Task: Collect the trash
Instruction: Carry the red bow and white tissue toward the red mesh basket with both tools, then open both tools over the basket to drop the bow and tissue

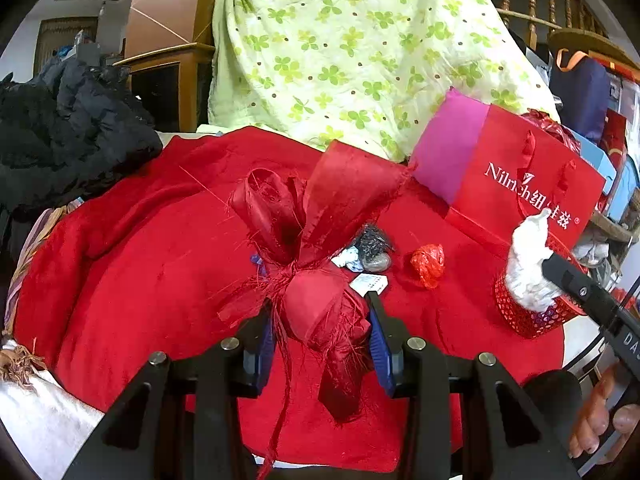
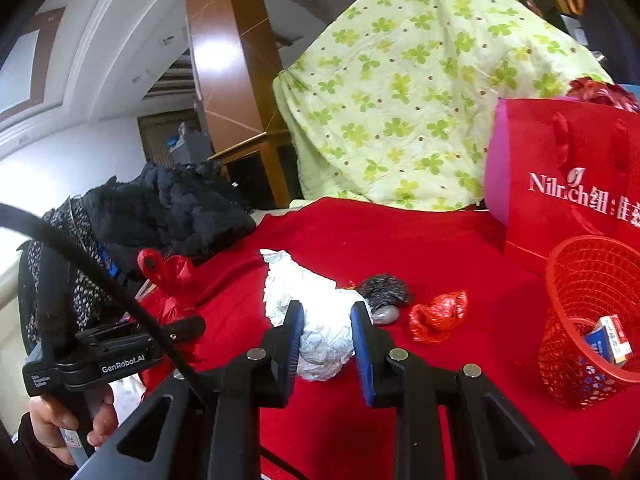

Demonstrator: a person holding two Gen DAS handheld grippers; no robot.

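Both grippers are carrying trash at once over the red cloth. The left gripper (image 1: 322, 322) is clamping a knotted dark-red ribbon scrap (image 1: 316, 264), frayed threads trailing from its bow-like loops. The right gripper (image 2: 326, 332) is squeezing a crumpled white paper wad (image 2: 316, 320), creased and bulky, with a tail sticking out past the fingers; in the left wrist view it is hovering at the rim of the red mesh basket (image 2: 588, 320) near the cloth's right edge.

The collection appears to be partly done: the basket is already holding a small printed carton (image 2: 610, 338), while neither held piece is in yet. Still lying around the middle of the cloth are a crinkled red foil wrapper (image 2: 438, 314), a grey fuzzy lump (image 2: 384, 292), a bluish-white paper scrap (image 1: 347, 258) and a small white card (image 1: 370, 283). A red gift bag (image 1: 516, 184) is standing behind the basket, by the far right edge.
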